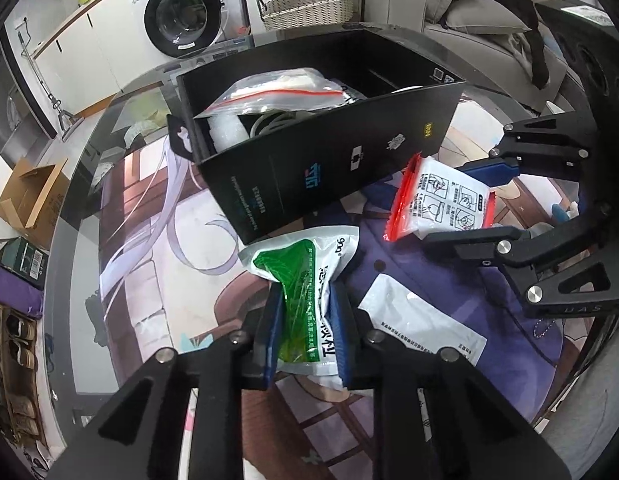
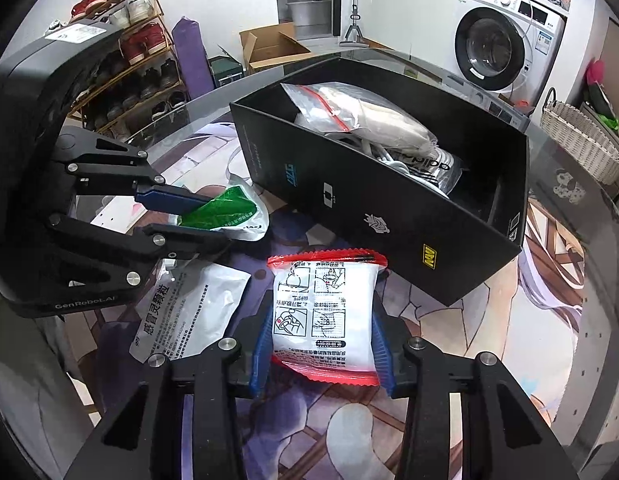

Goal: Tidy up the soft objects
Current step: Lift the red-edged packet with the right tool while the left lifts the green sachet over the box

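Two handheld grippers are working over a glass table that has a printed illustrated mat under the glass.

In the left wrist view, the left gripper is sitting at the bottom centre of the frame, its blue pads clenched on a green-and-white soft packet. The packet's top edge is reaching up to, and looks to be touching, the near wall of a black box in the middle of the frame.

In the right wrist view, the right gripper is occupying the bottom centre, its jaws grasping a white pouch with red sealed ends, held just in front of the box's long side.

The box is already holding some soft things: a clear zip bag with a red seal is lying in its upper part, and another clear bag printed with black letters is lying beside it, along with pale cables.

A flat white sachet is lying loose on the table at lower left of the right wrist view, between the two grippers.

The task appears to be partly done: some items are boxed, two are in hand but not yet in, and the sachet is waiting untouched.
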The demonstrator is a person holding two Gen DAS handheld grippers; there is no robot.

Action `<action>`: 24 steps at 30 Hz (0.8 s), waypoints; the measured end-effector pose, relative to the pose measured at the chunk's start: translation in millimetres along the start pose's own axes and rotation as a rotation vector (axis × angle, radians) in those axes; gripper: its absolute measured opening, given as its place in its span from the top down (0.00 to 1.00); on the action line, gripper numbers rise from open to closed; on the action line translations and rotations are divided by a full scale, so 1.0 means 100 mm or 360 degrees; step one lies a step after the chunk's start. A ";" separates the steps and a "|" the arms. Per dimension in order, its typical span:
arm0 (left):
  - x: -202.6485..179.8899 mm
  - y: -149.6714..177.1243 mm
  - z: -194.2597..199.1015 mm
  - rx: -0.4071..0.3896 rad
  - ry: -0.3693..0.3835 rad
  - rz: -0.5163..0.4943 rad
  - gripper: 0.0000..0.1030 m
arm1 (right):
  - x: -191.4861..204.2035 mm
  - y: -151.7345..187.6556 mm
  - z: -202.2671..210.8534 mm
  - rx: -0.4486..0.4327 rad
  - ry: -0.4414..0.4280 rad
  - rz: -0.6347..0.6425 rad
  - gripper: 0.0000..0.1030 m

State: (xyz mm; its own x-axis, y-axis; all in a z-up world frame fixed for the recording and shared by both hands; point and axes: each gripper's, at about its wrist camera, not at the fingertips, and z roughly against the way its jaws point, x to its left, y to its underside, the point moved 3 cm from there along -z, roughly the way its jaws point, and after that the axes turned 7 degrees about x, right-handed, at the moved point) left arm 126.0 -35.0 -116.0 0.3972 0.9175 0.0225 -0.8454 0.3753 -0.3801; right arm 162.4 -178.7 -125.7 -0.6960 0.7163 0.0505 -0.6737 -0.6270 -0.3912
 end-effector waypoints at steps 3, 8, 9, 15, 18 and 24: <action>-0.02 0.00 0.03 -0.0023 0.0000 -0.0019 0.81 | -0.02 0.00 0.04 -0.0020 -0.0005 -0.0007 0.59; -0.08 -0.01 0.22 -0.0156 0.0009 -0.0053 0.81 | -0.04 -0.05 0.32 -0.0215 -0.0006 -0.0028 0.59; -0.08 -0.02 0.28 -0.0197 0.0010 -0.0059 0.81 | -0.03 -0.06 0.38 -0.0254 -0.0003 -0.0028 0.59; 0.02 -0.04 0.74 -0.0564 -0.0001 0.0012 0.82 | -0.04 -0.12 0.83 -0.0590 0.0037 -0.0052 0.59; 0.07 -0.01 1.00 -0.0765 -0.0041 0.0051 0.81 | -0.04 -0.10 1.11 -0.0832 0.0084 -0.0063 0.59; 0.07 0.09 1.32 -0.1075 -0.0199 0.0051 0.81 | 0.02 0.06 1.49 -0.1240 0.0120 -0.0100 0.58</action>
State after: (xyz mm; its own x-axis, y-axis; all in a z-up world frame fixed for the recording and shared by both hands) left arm 74.2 -7.4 2.6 0.2972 0.9503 0.0927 -0.4321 0.2205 -0.8745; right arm 120.1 -227.2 9.2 -0.6248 0.7796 0.0424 -0.3235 -0.2091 -0.9228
